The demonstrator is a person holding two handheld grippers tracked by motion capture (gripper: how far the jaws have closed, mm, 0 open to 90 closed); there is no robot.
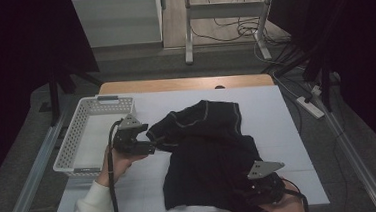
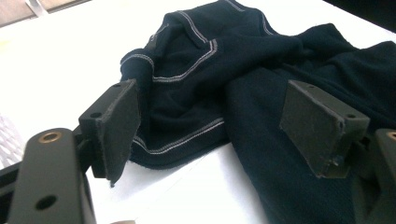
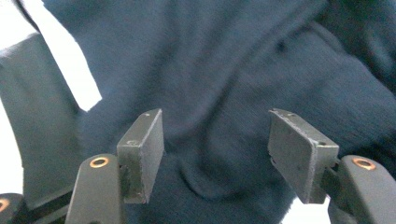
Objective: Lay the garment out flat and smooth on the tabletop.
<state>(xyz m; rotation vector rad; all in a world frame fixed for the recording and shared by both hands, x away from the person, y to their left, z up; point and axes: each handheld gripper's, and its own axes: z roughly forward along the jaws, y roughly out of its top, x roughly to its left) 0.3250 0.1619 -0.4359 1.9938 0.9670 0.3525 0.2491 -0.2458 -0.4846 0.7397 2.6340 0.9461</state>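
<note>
Shirt (image 1: 207, 155), dark navy with pale stitching, lies crumpled on the white desk (image 1: 277, 115); left hand-held gripper (image 1: 149, 148) and right hand-held gripper (image 1: 247, 189) both stand open at it.

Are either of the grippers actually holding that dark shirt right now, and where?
No. Both the left gripper and right gripper stand open over the dark shirt, gripping nothing.

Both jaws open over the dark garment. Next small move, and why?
Probably close the left hand-held gripper on the stitched hem fold of the dark garment lying between its open jaws. The right hand-held gripper also hangs open over the cloth, so nothing is gripped yet and the garment lies crumpled.
</note>
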